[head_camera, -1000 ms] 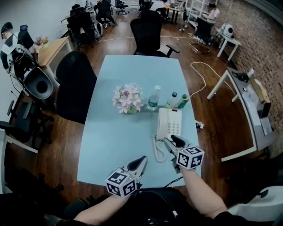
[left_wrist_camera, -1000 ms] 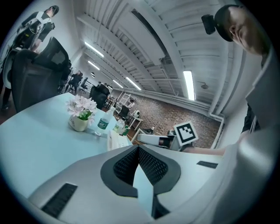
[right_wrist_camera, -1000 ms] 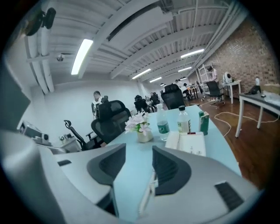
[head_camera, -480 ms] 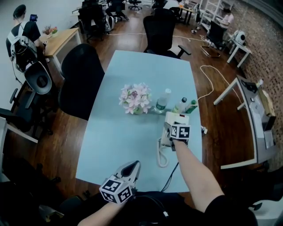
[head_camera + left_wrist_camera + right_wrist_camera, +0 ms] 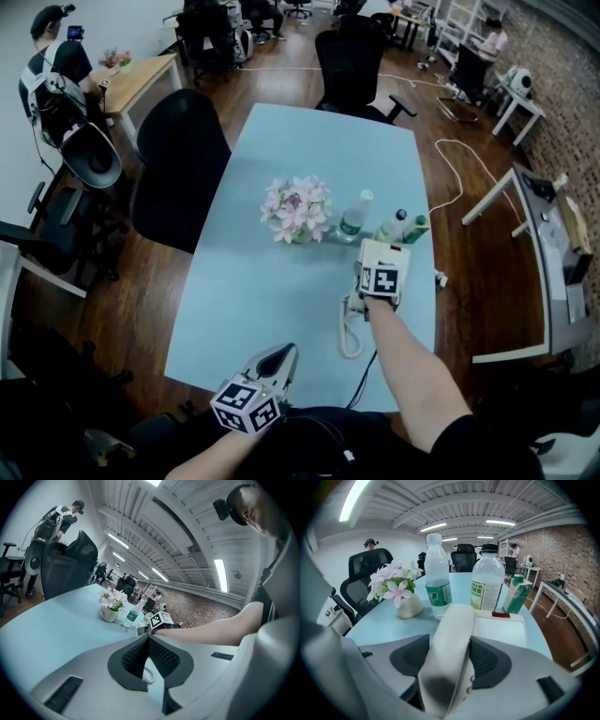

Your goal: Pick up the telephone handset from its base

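The white telephone base [image 5: 388, 251] [image 5: 500, 631] stands on the right side of the pale blue table [image 5: 272, 291]. Its handset [image 5: 451, 637] lies in the cradle along the base's left side. My right gripper [image 5: 371, 266] [image 5: 450, 660] points steeply down over it; its jaws are closing with the handset between the pads, and a thin gap still shows. In the head view the gripper's marker cube hides the handset. The coiled cord [image 5: 349, 334] loops toward the front edge. My left gripper [image 5: 284, 356] [image 5: 148, 638] hovers at the table's front edge, shut with nothing in it.
A pot of pink flowers [image 5: 298, 210], two water bottles [image 5: 354, 216] and a green carton [image 5: 415, 229] stand just behind the phone. Black office chairs [image 5: 183, 169] flank the table's left and far sides. A person [image 5: 52, 66] stands at the far left.
My right gripper travelled forward from the table's front edge and dropped over the handset. The left gripper stayed near the front edge.
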Motion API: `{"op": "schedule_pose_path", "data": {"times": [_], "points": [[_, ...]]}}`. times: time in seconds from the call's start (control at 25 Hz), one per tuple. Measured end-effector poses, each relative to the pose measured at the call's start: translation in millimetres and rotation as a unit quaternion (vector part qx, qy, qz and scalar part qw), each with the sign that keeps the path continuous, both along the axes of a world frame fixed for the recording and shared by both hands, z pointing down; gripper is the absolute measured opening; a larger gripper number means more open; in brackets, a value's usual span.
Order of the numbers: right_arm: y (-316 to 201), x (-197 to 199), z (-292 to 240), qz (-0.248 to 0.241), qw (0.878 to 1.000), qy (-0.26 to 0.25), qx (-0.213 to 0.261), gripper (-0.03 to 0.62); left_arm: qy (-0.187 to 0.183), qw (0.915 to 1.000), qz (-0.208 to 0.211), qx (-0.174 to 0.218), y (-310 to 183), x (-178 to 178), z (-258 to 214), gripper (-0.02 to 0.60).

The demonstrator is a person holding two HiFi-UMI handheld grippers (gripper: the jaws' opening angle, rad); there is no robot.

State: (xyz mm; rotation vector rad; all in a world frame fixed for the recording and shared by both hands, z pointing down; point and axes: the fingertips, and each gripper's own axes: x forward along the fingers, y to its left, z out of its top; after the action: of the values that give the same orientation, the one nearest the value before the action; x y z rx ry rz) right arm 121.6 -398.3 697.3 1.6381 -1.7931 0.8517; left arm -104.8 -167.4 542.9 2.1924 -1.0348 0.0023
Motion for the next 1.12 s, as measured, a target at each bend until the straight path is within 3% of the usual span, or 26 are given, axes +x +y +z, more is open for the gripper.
{"op": "schedule_pose_path", "data": {"times": [0.16, 0.44, 0.56, 0.76, 1.0, 1.12], "points": [[3, 1, -9, 0.007, 0.999, -0.039, 0.018, 0.276, 0.0, 1.0, 0.006, 0.003, 1, 4, -4, -0.002], [21, 4, -64, 0.001, 0.989, -0.111, 0.098, 0.252, 0.003, 0.9998, 0.021, 0.0, 5, 13, -3, -0.002], [42, 8, -98, 0.002, 0.977, -0.163, 0.139, 0.249, 0.002, 0.9996, 0.029, 0.002, 6, 17, -5, -0.002], [104, 4, -163, -0.03, 0.946, -0.247, 0.209, 0.249, -0.001, 0.9984, 0.055, 0.008, 11, 33, -8, -0.002], [210, -9, -194, -0.063, 0.924, -0.299, 0.23, 0.247, -0.009, 0.9947, 0.101, 0.019, 27, 58, -15, -0.002], [249, -15, -199, -0.066, 0.922, -0.295, 0.243, 0.247, -0.012, 0.9932, 0.113, 0.024, 31, 66, -16, -0.002]]}}
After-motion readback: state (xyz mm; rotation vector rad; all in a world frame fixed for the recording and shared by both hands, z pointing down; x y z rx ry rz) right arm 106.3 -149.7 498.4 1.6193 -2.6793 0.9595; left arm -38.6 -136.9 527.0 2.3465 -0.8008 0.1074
